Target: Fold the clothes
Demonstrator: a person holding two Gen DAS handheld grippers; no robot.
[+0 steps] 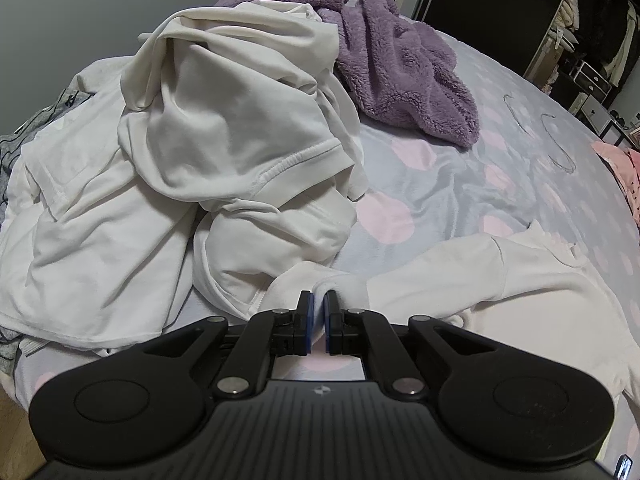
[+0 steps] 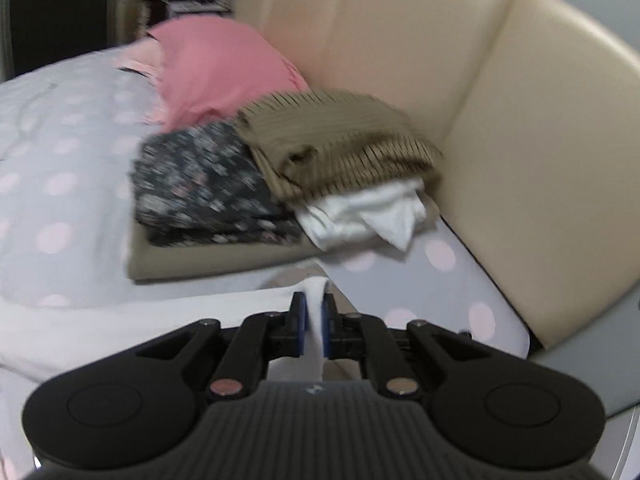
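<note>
A white long-sleeved garment [image 1: 520,280] lies spread on the bed at the lower right of the left wrist view. My left gripper [image 1: 319,300] is shut on a fold of its edge. In the right wrist view my right gripper [image 2: 314,304] is shut on a strip of the same white garment [image 2: 120,320], which stretches away to the left over the bedspread. A heap of unfolded white clothes [image 1: 180,152] lies to the left of the left gripper.
A purple fleece [image 1: 400,60] lies behind the white heap. Folded clothes are stacked near the beige headboard [image 2: 520,120]: a tan striped knit [image 2: 340,140], a dark floral piece [image 2: 200,184], a white piece [image 2: 372,216], a pink one [image 2: 220,72]. The grey bedspread [image 1: 500,152] has pink dots.
</note>
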